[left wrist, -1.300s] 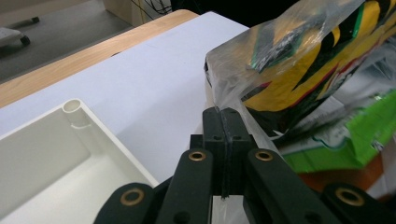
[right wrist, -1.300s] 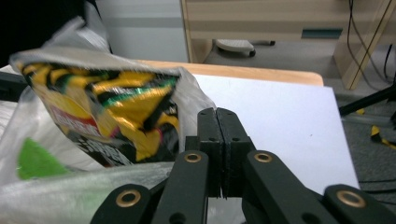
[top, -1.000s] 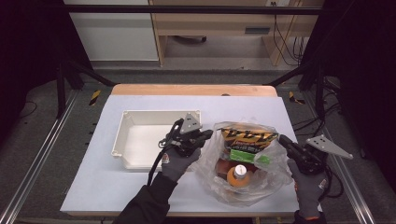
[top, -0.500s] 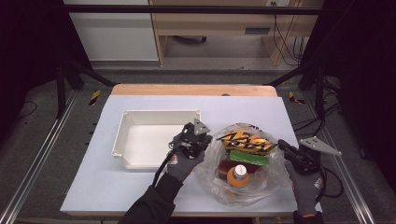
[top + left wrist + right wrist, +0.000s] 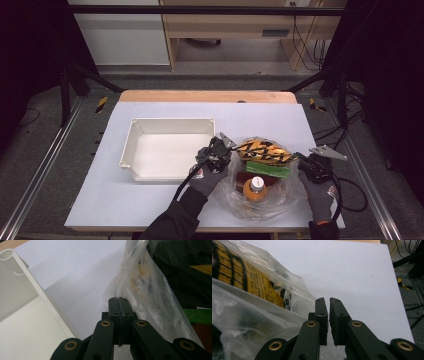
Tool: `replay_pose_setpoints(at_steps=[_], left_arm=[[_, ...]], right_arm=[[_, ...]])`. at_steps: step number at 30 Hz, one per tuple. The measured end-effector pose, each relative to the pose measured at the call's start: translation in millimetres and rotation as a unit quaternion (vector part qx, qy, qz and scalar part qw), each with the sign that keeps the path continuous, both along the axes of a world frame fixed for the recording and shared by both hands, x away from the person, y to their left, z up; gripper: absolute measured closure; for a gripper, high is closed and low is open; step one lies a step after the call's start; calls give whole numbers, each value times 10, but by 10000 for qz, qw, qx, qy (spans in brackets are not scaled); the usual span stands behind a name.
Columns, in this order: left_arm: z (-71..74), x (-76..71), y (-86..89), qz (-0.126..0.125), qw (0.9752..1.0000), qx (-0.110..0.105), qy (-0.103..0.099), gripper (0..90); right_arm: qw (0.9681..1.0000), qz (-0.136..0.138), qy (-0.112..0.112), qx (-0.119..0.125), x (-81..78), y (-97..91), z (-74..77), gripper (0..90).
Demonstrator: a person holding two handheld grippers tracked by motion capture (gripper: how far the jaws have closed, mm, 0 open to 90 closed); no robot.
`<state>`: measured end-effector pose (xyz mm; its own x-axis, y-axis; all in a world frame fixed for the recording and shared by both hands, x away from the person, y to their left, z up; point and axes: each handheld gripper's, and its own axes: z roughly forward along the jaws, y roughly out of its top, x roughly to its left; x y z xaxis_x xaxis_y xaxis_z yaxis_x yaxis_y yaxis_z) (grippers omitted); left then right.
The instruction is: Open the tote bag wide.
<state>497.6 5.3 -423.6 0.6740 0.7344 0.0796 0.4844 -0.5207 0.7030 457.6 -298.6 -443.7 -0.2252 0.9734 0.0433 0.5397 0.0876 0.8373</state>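
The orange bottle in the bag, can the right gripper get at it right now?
Probably yes: the bag lies open on top, leaving the orange bottle uncovered, and the right gripper, jaws slightly parted, sits beside the bag's edge.

The person is wearing grey gloves with a small red mark near the cuff, and a dark sleeve is showing at the lower middle of the high view. The left gripper point(image 5: 218, 149) and the right gripper point(image 5: 311, 164) are black, each carrying a grey three-cornered plate on top and trailing a black cable. In the gripper views, brass-coloured rivets are shining on the black jaw links, with small screws near the tips.
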Motion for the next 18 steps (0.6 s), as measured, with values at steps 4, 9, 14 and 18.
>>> replay_pose_setpoints(at_steps=[4,9,14,18], left_arm=[[16,-21,49,6,9998,-207,11,839],[113,-162,253,-109,9975,-691,-108,688],[314,-437,606,-254,9923,-1141,-417,582],[387,-650,780,-402,9895,-1269,-557,557]], right_arm=[[9996,-39,244,96,10,-19,-52,762],[9995,-21,-73,311,-109,-92,53,627],[9953,50,-879,415,-445,-217,324,437],[9920,208,-1193,365,-687,-185,523,402]])
